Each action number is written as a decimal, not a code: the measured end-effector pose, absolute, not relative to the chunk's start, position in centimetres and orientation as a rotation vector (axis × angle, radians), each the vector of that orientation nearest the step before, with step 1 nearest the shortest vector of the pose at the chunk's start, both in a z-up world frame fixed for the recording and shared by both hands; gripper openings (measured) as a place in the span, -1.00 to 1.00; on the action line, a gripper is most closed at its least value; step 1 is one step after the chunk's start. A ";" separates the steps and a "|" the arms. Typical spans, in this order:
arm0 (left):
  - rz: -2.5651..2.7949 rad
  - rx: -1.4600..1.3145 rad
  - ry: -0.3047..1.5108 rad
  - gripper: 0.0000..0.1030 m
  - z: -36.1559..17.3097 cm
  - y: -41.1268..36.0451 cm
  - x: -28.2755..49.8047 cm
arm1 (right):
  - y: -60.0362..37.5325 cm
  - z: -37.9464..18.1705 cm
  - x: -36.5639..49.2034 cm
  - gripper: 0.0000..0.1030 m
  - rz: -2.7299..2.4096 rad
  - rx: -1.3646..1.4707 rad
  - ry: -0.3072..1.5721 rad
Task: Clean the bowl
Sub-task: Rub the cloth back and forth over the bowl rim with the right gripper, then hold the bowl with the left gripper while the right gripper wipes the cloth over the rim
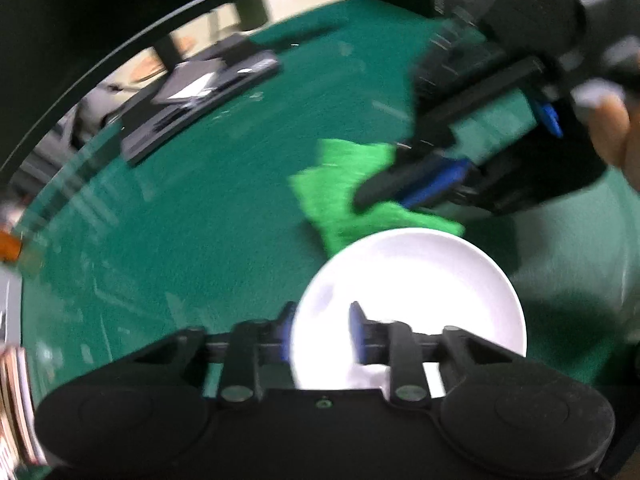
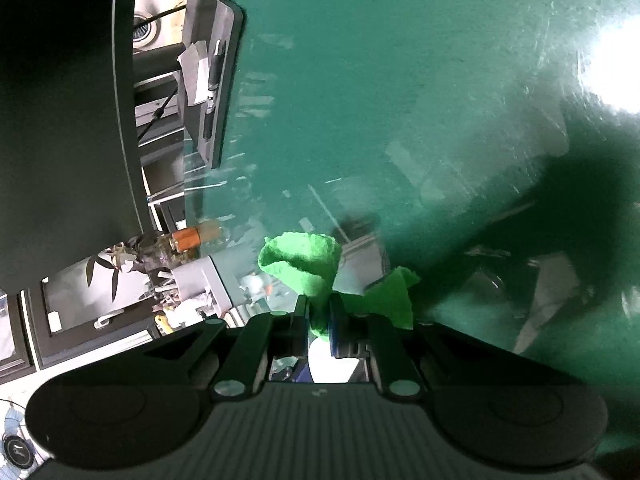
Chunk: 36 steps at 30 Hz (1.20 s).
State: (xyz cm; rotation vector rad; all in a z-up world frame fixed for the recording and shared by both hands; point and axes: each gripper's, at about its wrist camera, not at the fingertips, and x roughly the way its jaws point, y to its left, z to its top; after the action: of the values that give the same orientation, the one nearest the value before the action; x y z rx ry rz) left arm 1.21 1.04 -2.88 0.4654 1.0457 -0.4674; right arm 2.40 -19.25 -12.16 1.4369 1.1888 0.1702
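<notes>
White ceramic was seen in the left wrist view, where a shallow bowl (image 1: 408, 300) lay on the green desk (image 1: 192, 200) directly ahead of the left gripper (image 1: 322, 330). The bowl's near rim was taken between the jaws: one blue-padded finger was placed outside the rim on the left, the other inside the dish, and the jaws were closed on that rim. The rest of the bowl was spread forward and to the right of the jaws, its far edge lying just beside a bright green cloth (image 1: 344, 188).

That cloth was held by the right gripper (image 1: 384, 196), which was seen coming in from the upper right, with part of a hand (image 1: 616, 136) visible behind it. In the right wrist view the right gripper (image 2: 318, 320) was closed on the cloth (image 2: 308, 268), a bunched fold being pinched between the jaws while loose ends were flared out above and to the right. A small patch of white, apparently the bowl (image 2: 328, 364), was glimpsed beneath the jaws through the gap in the gripper body, so the cloth was carried above or just beyond it; contact between cloth and bowl could not be judged.

At the desk's far edge a dark tray (image 2: 212, 80) holding a pen and papers was noted, well apart from the bowl.
</notes>
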 end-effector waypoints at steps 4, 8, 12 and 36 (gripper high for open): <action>-0.455 0.477 1.076 -0.63 -3.2 1.6 0.3 | -19.9 -12.6 1.7 -0.80 0.150 1.455 1.194; -0.457 0.490 1.072 -0.65 -3.4 1.5 0.2 | -19.2 -12.2 1.9 -0.80 0.177 1.442 1.191; -0.488 0.489 1.052 -0.56 -3.4 1.1 0.9 | -19.4 -11.8 1.4 -0.80 0.186 1.416 1.199; -0.543 0.581 1.018 -0.38 -4.2 -0.6 1.0 | -21.6 -12.3 -1.8 -0.79 0.139 1.471 1.222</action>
State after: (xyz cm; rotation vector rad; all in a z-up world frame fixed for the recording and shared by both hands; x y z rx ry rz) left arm 0.96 -0.56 -4.17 0.5807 1.0182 -0.5428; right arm -1.79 -21.60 -12.27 1.4707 1.2224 0.1387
